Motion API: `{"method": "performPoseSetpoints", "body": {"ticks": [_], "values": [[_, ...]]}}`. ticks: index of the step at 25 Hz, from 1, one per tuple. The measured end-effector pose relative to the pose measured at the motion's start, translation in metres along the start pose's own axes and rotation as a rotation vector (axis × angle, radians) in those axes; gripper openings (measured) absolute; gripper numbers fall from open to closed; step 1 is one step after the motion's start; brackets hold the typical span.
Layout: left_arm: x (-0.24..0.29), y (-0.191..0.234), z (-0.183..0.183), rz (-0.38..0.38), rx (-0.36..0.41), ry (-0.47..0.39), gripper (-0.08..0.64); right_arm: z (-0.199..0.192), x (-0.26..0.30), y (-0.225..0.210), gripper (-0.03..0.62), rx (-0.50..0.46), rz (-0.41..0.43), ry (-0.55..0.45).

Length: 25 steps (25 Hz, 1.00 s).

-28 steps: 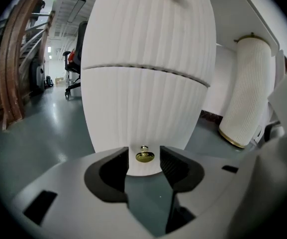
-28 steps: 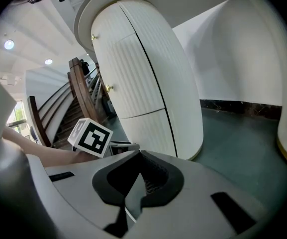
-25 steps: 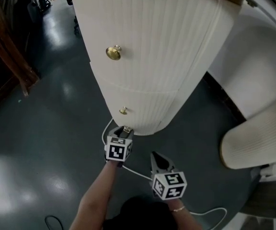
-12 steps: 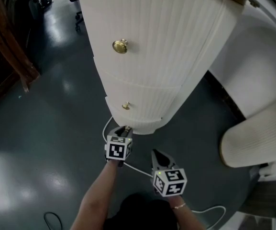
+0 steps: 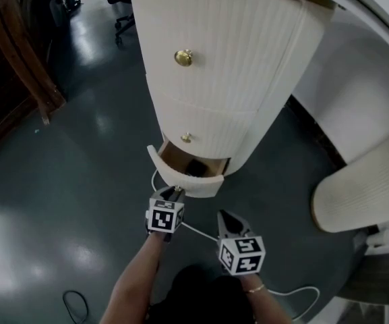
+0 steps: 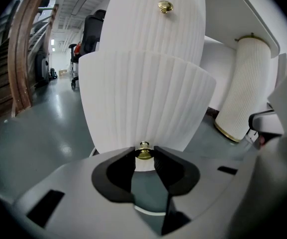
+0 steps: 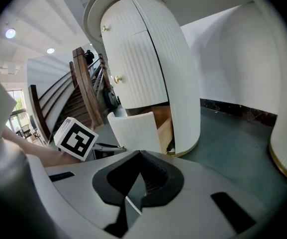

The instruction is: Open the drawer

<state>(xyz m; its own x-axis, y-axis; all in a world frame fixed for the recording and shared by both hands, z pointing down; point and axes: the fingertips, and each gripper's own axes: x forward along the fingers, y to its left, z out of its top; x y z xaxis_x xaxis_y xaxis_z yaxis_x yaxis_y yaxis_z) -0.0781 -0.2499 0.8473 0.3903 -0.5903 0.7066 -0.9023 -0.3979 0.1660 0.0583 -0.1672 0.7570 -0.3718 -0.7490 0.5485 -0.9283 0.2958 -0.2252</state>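
A white ribbed cabinet (image 5: 228, 46) stands on a dark floor with three drawers. Its bottom drawer (image 5: 181, 179) is pulled out, showing a wooden inside. My left gripper (image 5: 176, 190) is shut on that drawer's small brass knob (image 6: 144, 152); its jaws have just been closing, and the knob sits pinched between the black pads (image 6: 165, 163). The drawer front (image 6: 143, 98) fills the left gripper view. My right gripper (image 5: 222, 214) hangs to the right, apart from the drawer (image 7: 136, 128), shut with nothing in it (image 7: 139, 156).
Two upper drawers stay closed, each with a brass knob (image 5: 183, 57), (image 5: 187, 138). A white cable (image 5: 201, 235) lies on the floor under the grippers. A ribbed white column piece (image 5: 363, 194) lies at right. A wooden stair rail (image 5: 19, 46) runs at left.
The bottom drawer has slid out from flush with the cabinet. My left gripper closed on its knob and drew back toward me. The right gripper barely shifted.
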Motion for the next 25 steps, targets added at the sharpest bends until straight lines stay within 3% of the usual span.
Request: {"method": "performPoseSetpoints", "body": {"ticks": [10, 25], "values": [[-0.032, 0.000, -0.040, 0.035, -0.010, 0.050, 0.114, -0.010, -0.025, 0.000, 0.003, -0.021, -0.036, 0.019], [-0.071, -0.001, -0.080, 0.060, -0.022, 0.055, 0.114, -0.013, -0.041, 0.001, 0.003, -0.036, -0.044, 0.016]]}}
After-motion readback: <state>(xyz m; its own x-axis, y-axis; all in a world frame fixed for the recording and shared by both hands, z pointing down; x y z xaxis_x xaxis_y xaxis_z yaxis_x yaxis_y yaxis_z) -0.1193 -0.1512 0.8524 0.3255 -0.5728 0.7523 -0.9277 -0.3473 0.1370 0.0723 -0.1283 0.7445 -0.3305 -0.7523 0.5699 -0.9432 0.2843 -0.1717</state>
